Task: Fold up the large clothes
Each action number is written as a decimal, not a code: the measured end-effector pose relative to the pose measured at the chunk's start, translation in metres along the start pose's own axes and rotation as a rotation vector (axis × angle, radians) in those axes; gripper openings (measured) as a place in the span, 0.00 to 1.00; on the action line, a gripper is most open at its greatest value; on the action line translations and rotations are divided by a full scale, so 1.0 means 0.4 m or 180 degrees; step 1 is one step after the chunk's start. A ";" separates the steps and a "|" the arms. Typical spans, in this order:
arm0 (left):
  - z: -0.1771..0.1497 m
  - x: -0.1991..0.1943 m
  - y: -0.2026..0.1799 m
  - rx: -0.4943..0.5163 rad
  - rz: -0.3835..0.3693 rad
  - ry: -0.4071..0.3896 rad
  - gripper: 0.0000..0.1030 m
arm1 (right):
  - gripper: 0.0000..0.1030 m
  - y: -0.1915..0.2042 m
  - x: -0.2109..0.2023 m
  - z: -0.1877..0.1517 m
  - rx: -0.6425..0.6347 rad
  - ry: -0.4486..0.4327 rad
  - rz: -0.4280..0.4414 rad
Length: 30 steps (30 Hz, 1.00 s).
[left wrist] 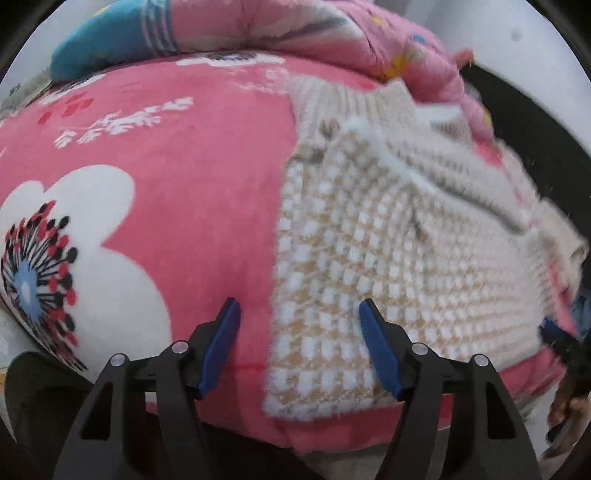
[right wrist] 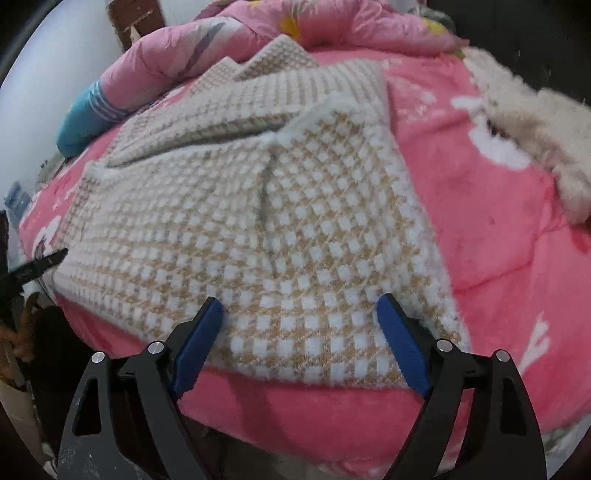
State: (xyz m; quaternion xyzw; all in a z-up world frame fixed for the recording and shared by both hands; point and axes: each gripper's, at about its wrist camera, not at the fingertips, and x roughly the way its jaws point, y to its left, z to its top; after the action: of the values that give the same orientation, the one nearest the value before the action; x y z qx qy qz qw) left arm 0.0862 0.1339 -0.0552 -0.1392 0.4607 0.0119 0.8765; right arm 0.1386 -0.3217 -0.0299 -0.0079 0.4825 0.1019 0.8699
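Sweater (right wrist: 258,221): white and tan check knit, beige ribbed trim. Blanket (left wrist: 184,184): pink, with white flowers having blue centres and red and black stamens. Quilt (right wrist: 332,26) at 12 o'clock: lighter pink, floral print. Pillow (left wrist: 110,33): teal, white stripes. Claw pads (right wrist: 402,347): blue on black arms.

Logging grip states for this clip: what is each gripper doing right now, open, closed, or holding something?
Left gripper: open, holding nothing, over the sweater edge.
Right gripper: open, holding nothing, above the sweater's hem.

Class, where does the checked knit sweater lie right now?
The checked knit sweater lies spread on the pink floral blanket, centre of the right wrist view, its hem nearest the open right gripper.
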 end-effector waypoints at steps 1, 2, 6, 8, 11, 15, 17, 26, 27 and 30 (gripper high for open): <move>0.004 -0.017 -0.006 0.0035 0.0055 -0.0063 0.63 | 0.78 0.019 -0.014 0.007 -0.0014 -0.0075 0.0004; 0.006 -0.041 -0.015 0.0097 0.0096 -0.0175 0.62 | 0.79 0.040 -0.038 0.018 -0.0043 -0.0183 0.0115; 0.028 -0.097 -0.053 0.0257 0.0051 -0.0475 0.63 | 0.88 0.109 -0.083 0.042 -0.0214 -0.0396 0.0450; 0.043 -0.103 -0.090 0.0349 -0.0058 -0.0531 0.66 | 0.91 0.130 -0.070 0.047 -0.0287 -0.0401 0.0506; 0.055 -0.070 -0.155 0.0561 -0.0111 -0.0454 0.74 | 0.92 0.141 0.017 0.047 -0.0294 -0.0233 0.0351; 0.044 0.063 -0.235 0.0888 0.0036 0.0037 0.81 | 0.92 0.137 0.101 0.024 -0.0210 0.0036 0.0234; 0.032 0.099 -0.244 0.0947 0.0211 0.0080 0.85 | 0.92 0.132 0.065 0.039 -0.0177 -0.0045 0.0221; 0.029 0.087 -0.237 0.0872 0.0250 0.0027 0.87 | 0.92 0.110 0.046 0.053 -0.0145 -0.0199 0.0229; 0.027 0.082 -0.237 0.0867 0.0253 0.0026 0.88 | 0.92 0.118 0.068 0.055 -0.0144 -0.0172 0.0253; 0.028 0.080 -0.237 0.0835 0.0252 0.0026 0.88 | 0.92 0.128 0.093 0.058 -0.0204 -0.0170 0.0285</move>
State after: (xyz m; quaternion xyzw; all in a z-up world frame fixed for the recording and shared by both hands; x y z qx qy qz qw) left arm 0.1278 0.0423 -0.0533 -0.0051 0.4671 -0.0145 0.8841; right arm 0.1675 -0.2628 -0.0445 -0.0114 0.4555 0.1563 0.8763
